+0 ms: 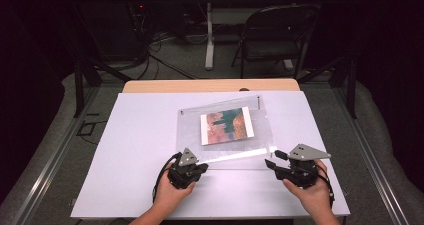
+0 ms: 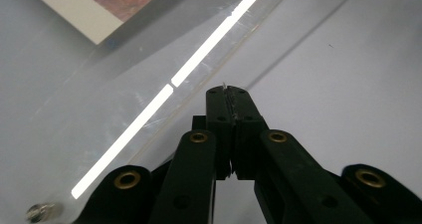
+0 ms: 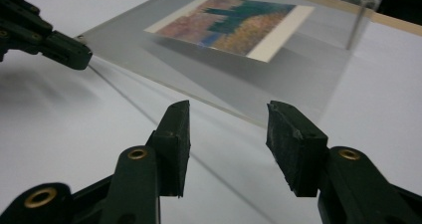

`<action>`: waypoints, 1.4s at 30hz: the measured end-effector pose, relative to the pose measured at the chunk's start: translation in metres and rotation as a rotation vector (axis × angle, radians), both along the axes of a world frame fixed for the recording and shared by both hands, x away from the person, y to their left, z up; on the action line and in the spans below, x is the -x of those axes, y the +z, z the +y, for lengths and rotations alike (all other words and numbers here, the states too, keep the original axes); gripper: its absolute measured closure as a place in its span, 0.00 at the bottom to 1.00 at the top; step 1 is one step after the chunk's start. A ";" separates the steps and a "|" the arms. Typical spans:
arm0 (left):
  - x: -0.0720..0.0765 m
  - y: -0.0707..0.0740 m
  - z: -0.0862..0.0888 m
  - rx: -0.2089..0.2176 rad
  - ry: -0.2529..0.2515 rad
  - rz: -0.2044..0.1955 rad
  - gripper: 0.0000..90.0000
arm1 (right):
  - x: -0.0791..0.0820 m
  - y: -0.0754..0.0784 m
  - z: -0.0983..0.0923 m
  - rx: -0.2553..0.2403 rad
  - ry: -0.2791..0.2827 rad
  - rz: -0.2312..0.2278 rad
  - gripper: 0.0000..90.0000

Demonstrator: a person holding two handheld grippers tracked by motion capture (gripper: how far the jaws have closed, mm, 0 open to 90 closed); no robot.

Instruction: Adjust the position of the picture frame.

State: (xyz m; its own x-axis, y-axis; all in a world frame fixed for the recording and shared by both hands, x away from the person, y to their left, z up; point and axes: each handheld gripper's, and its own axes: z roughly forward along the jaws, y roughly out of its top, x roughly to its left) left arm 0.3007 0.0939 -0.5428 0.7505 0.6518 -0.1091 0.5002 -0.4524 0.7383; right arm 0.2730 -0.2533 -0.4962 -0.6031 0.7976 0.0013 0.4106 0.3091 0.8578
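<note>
- clear acrylic frame (image 1: 225, 130) lies mid-table on the white sheet (image 1: 135, 150), a landscape print (image 1: 226, 125) sandwiched in it; in the right gripper view the top pane (image 3: 278, 79) stands raised off the surface on thin metal posts (image 3: 356, 27)
- left gripper (image 1: 197, 168) sits at the frame's near-left corner; in its own view the jaws are pressed together with a thin sliver at the tips; looks like the pane's edge or a film is pinched there, but too thin and clear to be sure
- right gripper (image 1: 272, 161) is just off the near-right corner; jaws spread wide, holding nothing; near edge of the pane lies straight ahead between them, not yet touched
- key relation: frame's long axis runs left-right across the table, near edge tilted slightly up toward the right; both tools address that same near edge from the person's side, one per corner; right one is the free one and nearest the open corner, so my guess is it closes on that corner next
- hard to read: transparent edges vanish against the white sheet; bright glare strip (image 2: 199, 69) along the near edge masks where the pane ends; a screw (image 2: 42, 211) shows at the bottom left of the left gripper view, partly cut off; far posts small, count unclear
</note>
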 end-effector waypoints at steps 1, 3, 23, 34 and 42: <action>-0.002 -0.001 -0.006 -0.005 -0.003 0.013 1.00 | 0.000 -0.001 -0.004 -0.003 -0.013 0.007 0.57; -0.003 -0.002 -0.009 -0.010 -0.003 0.019 1.00 | 0.000 -0.002 -0.008 -0.005 -0.024 0.010 0.57; -0.014 -0.009 -0.015 -0.046 0.027 0.045 1.00 | -0.034 -0.042 -0.023 0.040 -0.089 0.104 0.66; -0.015 -0.011 -0.014 -0.051 0.030 0.047 1.00 | -0.053 -0.054 -0.014 0.053 -0.066 0.081 0.72; -0.016 -0.012 -0.014 -0.039 0.029 0.060 1.00 | -0.067 -0.060 -0.006 0.054 -0.024 0.120 0.89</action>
